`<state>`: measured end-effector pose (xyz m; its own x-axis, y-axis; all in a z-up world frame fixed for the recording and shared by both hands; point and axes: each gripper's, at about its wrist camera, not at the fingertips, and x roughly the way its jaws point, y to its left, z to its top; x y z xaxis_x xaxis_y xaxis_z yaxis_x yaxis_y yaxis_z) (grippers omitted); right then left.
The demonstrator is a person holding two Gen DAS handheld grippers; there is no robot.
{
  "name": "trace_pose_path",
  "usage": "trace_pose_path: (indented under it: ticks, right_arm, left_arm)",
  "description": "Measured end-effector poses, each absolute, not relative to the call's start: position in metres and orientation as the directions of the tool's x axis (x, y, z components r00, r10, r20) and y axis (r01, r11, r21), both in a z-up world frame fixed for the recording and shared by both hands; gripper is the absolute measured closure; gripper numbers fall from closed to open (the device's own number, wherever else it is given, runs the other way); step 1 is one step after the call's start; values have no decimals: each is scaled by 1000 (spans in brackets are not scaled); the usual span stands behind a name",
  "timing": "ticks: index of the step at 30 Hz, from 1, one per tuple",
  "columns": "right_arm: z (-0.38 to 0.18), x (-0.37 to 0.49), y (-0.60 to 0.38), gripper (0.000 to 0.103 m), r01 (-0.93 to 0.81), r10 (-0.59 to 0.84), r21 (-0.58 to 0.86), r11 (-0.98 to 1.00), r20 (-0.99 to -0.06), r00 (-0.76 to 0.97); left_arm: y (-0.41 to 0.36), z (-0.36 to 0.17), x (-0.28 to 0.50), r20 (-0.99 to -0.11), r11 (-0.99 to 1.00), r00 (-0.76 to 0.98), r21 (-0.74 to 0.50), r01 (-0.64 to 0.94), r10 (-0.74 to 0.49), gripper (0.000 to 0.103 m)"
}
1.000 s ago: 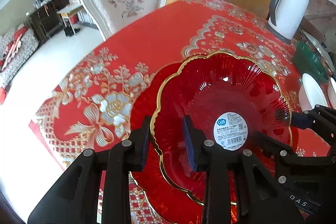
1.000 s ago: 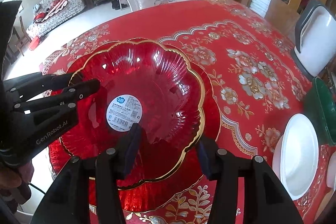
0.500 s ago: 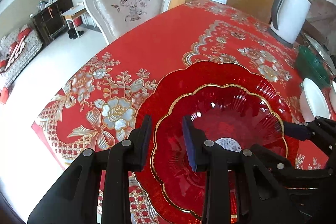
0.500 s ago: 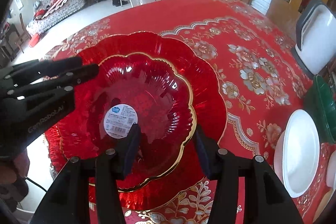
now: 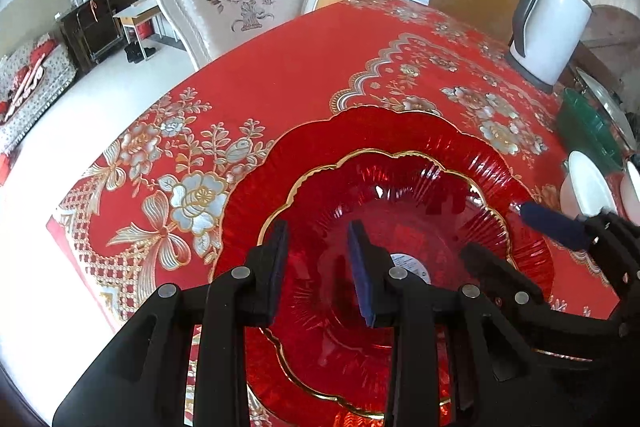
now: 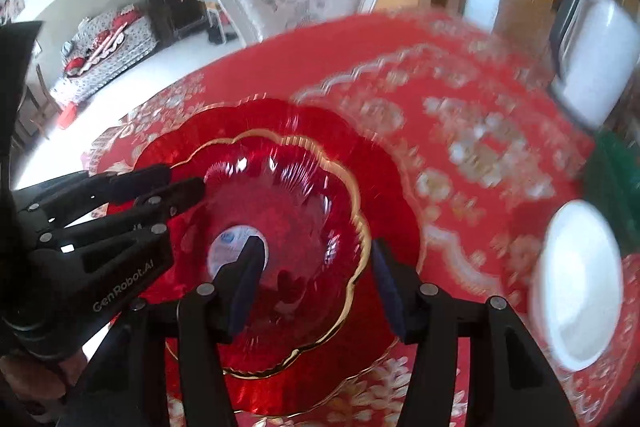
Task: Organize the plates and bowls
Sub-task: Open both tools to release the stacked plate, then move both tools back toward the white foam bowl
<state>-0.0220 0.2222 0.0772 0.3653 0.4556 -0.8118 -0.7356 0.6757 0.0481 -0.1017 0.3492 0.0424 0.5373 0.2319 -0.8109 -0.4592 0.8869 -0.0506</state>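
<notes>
We see the red bowl (image 6: 280, 239) nested in the red plate (image 5: 400, 135), its rim between both tongs: left tongs (image 5: 318, 267) narrow across the rim, grip uncertain; right tongs (image 6: 316, 279) have just been opening, pads clear.

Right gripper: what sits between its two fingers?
The small red bowl's gold rim, nested in the larger red plate; the right gripper straddles it, right wrist view.

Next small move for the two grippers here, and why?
Probably open the left gripper and let go. The red bowl looks seated, centred in the large red plate. The right gripper has just been opening, its fingers standing off the rim between them, while the left is clamped on the opposite rim.
</notes>
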Motion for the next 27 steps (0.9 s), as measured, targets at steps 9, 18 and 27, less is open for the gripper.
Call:
trace_pose_path:
  ticks: [9,18,27]
  right_arm:
    - [92,-19,192,47,-711,508,118,693,-780,366]
    - [102,-29,134,42,-639,497,132,758,-752,434]
    - [98,-23,73,40,-529,457,173,831,-754,472]
  left_arm:
    - [335,45,-101,-807,893,555,-83,-443,200,73]
    - [278,53,-95,-779,928,609,-101,-359,150,68]
    - [211,62,-80,-760,964,644,-105,-245,81,59]
